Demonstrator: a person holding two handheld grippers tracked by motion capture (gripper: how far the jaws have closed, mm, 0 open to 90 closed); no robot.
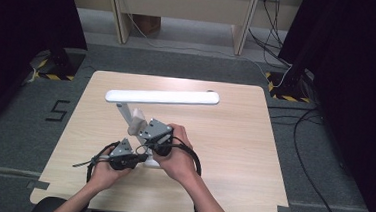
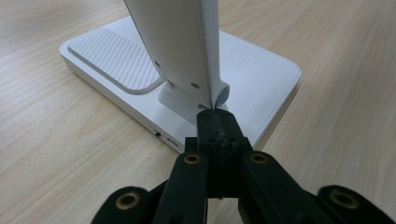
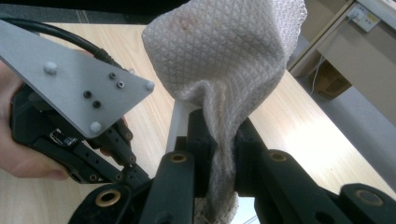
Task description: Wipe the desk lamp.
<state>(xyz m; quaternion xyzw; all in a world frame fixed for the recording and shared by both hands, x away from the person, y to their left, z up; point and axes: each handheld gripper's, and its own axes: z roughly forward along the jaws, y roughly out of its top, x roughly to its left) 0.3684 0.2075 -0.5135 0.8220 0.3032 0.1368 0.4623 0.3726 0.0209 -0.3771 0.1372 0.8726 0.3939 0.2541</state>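
A white desk lamp stands on the wooden table (image 1: pixel 234 139), its long bar head (image 1: pixel 161 97) level above a slanted arm (image 1: pixel 123 112). In the left gripper view my left gripper (image 2: pixel 217 126) is shut, with its joined tips against the foot of the lamp arm (image 2: pixel 180 42) above the flat white base (image 2: pixel 116 60). From above, the left gripper (image 1: pixel 140 158) lies low beside the base. My right gripper (image 1: pixel 143 129) is shut on a beige waffle-weave cloth (image 1: pixel 136 122) held against the lamp arm. In the right gripper view the cloth (image 3: pixel 224 56) bunches above the right gripper (image 3: pixel 219 140).
The left gripper's grey plate (image 3: pixel 79 84) and the hand holding it sit close at the left of the right gripper view. Cables (image 1: pixel 313 145) run over the grey floor right of the table. A taped "5" (image 1: pixel 58 110) marks the floor at left. Wooden furniture legs (image 1: pixel 244 24) stand behind.
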